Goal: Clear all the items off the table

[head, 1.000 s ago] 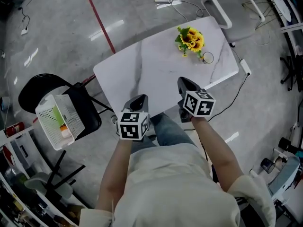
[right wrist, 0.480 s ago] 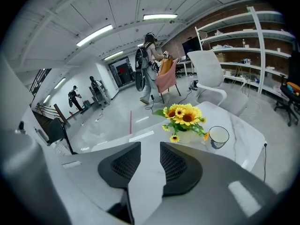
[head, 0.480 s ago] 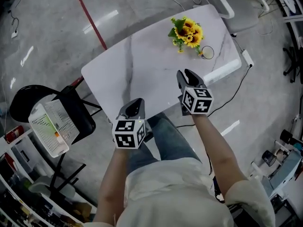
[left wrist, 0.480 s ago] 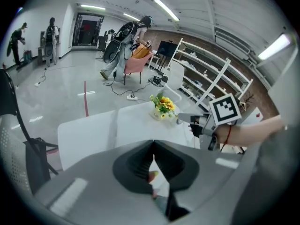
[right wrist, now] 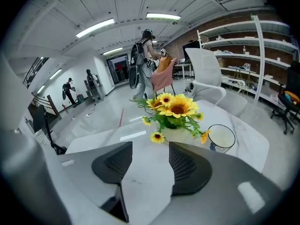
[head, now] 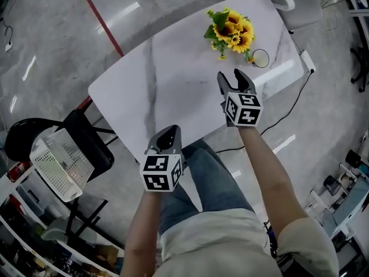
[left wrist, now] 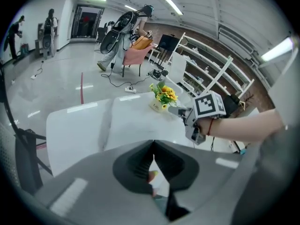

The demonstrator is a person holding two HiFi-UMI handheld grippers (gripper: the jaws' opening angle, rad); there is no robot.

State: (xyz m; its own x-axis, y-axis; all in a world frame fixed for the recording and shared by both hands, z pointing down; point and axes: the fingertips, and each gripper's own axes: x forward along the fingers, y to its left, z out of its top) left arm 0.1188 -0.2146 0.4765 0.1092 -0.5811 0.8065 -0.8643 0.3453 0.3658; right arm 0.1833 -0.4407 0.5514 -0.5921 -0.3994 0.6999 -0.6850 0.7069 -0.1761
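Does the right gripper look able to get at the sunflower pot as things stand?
Probably yes: the right gripper, its empty jaws having just been opening, faces the sunflower pot across bare table; the glass stands aside.

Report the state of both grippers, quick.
Left gripper: shut, holding nothing.
Right gripper: open; its jaws have just been opening, with nothing between them.

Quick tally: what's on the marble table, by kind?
Yellow sunflower bunch in a pale pot: 1
Clear round drinking glass: 1
Total on the white marble table: 2
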